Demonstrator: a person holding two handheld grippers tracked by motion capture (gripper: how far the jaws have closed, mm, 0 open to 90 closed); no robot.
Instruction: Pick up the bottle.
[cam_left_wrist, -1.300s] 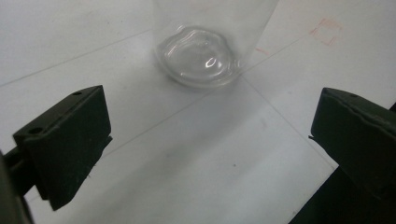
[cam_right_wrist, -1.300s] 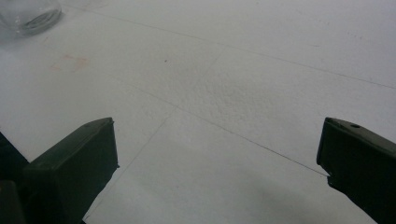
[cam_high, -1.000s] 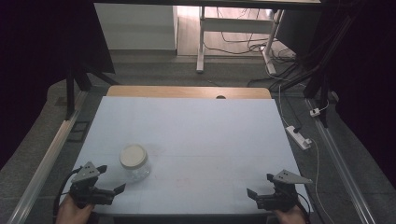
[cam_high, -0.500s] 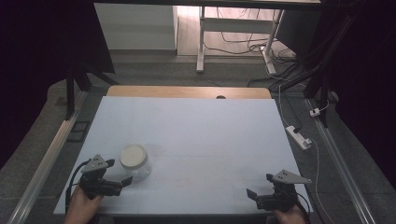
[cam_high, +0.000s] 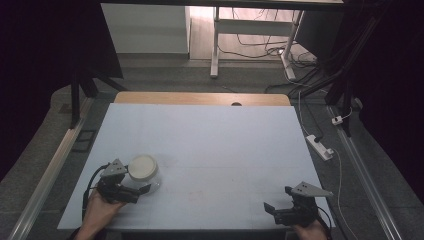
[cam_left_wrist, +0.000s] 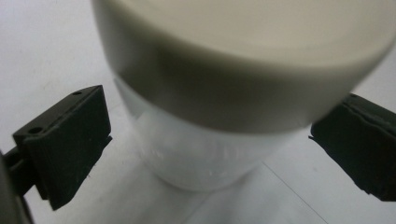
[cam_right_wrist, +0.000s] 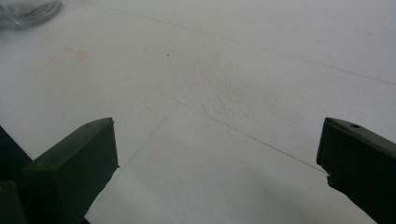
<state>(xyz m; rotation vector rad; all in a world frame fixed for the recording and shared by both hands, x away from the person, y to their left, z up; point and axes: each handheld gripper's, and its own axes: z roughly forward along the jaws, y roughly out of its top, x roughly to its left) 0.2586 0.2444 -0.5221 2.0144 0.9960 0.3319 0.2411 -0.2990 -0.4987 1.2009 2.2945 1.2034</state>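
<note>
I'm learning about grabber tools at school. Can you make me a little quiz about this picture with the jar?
1. True or false: the left gripper has its jaws open on either side of the jar.
2. What colour is the jar's lid? A) cream B) red C) blue
3. Fill in the missing word: the right gripper sits near the table's ____ right corner, holding nothing.

Key
1. True. In the left gripper view a gap shows between each jaw and the jar.
2. A
3. near (the person's side)
</note>
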